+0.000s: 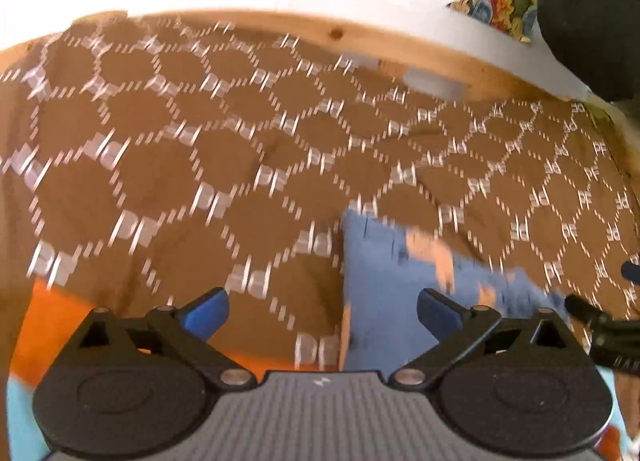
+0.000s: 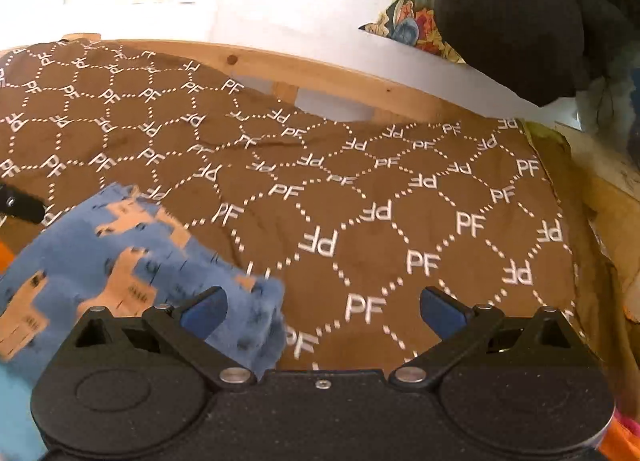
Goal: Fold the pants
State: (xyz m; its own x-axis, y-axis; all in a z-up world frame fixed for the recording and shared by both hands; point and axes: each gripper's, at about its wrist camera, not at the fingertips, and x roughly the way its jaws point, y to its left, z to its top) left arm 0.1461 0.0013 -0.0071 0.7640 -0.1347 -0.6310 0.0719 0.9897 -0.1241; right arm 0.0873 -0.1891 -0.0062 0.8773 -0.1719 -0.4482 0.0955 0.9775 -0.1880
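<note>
The pants are blue with tan llama shapes and lie bunched on a brown blanket printed with white PF letters. In the left wrist view they lie just ahead of my left gripper, toward its right finger; the gripper is open and empty. In the right wrist view the pants lie at the lower left, with their near edge by the left finger of my right gripper, which is open and empty over the blanket. The other gripper's tip shows at the right edge of the left wrist view.
A wooden bed frame runs along the blanket's far edge, with a white wall behind. A black garment and a colourful patterned cloth sit at the far right. Orange fabric shows at the near left.
</note>
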